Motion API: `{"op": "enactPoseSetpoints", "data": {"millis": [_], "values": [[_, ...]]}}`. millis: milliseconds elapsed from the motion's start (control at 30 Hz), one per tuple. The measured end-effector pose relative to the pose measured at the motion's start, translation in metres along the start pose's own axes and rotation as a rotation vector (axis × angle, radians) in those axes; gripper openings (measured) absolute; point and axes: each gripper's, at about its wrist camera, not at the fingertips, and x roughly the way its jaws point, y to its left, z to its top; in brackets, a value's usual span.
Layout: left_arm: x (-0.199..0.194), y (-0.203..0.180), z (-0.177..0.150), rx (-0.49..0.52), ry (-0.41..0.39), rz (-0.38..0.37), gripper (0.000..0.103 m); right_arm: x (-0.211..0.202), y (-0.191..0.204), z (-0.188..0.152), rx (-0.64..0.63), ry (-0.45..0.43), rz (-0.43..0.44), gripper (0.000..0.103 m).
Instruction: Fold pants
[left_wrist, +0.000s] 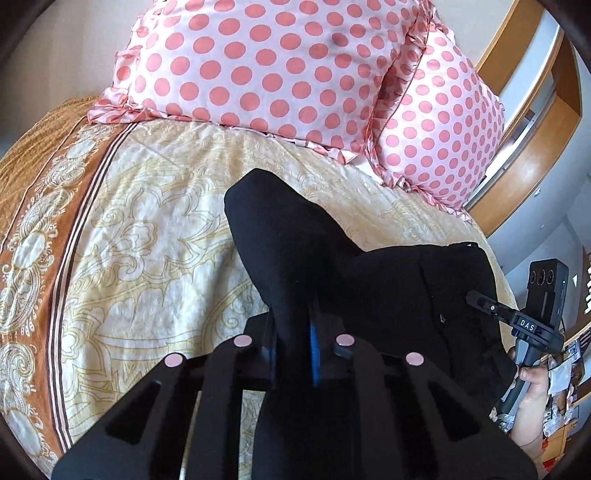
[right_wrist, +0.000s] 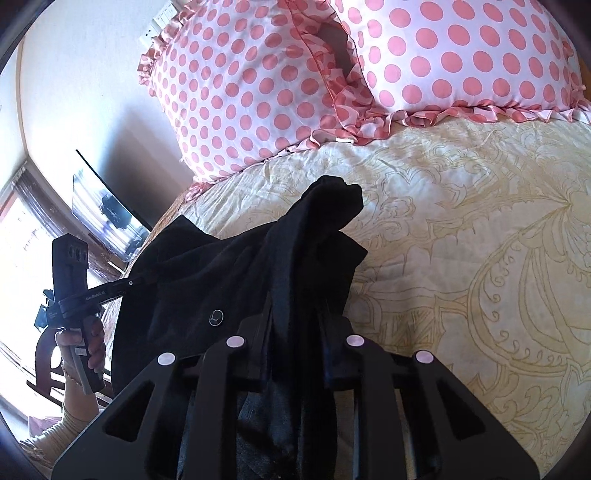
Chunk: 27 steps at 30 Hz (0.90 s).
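Open bedspread (left_wrist: 140, 221) left of black pants (left_wrist: 332, 266), passage free. Ahead, two polka-dot pillows (left_wrist: 280, 70) block far end. Pants bunched between left gripper (left_wrist: 295, 332) and right gripper (right_wrist: 295, 328), filling middle.

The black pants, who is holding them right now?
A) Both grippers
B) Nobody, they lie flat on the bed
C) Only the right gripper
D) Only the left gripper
A: the black pants are pinched in the left gripper and also in the right gripper, bunched up above the bedspread rather than lying flat.
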Motion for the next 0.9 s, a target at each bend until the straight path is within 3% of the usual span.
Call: {"op": "enactPoseSetpoints", "data": {"millis": [333,433,533,633,700,767,800,900], "values": [[0.016,-0.005,0.065,-0.033,-0.11,0.012,0.012,0.025,-0.005,0.068,0.013,-0.068,-0.023,0.02],[0.038,0.006,0.085,-0.048,-0.132,0.081,0.012,0.046,-0.016,0.088,0.042,-0.077,-0.052,0.02],[0.071,0.021,0.085,-0.056,-0.061,0.168,0.015,0.074,-0.029,0.093,0.081,-0.016,-0.12,0.02],[0.084,0.03,0.08,-0.071,-0.04,0.201,0.028,0.08,-0.029,0.091,0.069,0.006,-0.173,0.023],[0.079,0.031,0.081,-0.075,-0.046,0.207,0.033,0.077,-0.025,0.091,0.057,0.008,-0.231,0.038],[0.066,0.03,0.08,-0.068,-0.072,0.25,0.056,0.07,-0.021,0.09,0.033,0.007,-0.307,0.057],[0.057,0.028,0.079,-0.056,-0.096,0.271,0.069,0.063,-0.018,0.087,0.012,-0.009,-0.35,0.058],[0.018,0.012,0.065,0.007,-0.177,0.31,0.081,0.03,-0.003,0.074,-0.073,-0.112,-0.453,0.058]]}}
